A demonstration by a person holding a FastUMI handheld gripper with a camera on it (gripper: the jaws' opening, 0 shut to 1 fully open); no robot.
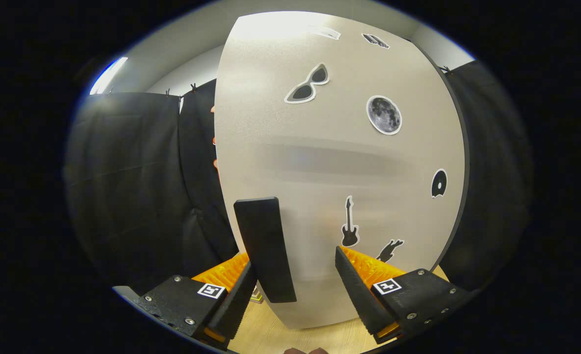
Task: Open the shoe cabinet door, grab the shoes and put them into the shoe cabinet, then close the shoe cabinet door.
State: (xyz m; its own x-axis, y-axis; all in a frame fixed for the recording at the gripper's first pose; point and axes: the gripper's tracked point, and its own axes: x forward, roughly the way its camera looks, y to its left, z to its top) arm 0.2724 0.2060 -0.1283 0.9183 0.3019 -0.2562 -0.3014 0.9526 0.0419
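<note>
The shoe cabinet door (329, 162) is a pale, matte panel standing upright, close ahead and wide across the scene, its edge dark on the right. Stickers dot its face: sunglasses and a moon high up, guitars lower down. A dark, upright bar handle (264, 248) sits near its lower left edge

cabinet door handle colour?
Black, a flat bar handle on the pale grey door, clearest in the gripper view, between the open fingers.
</note>
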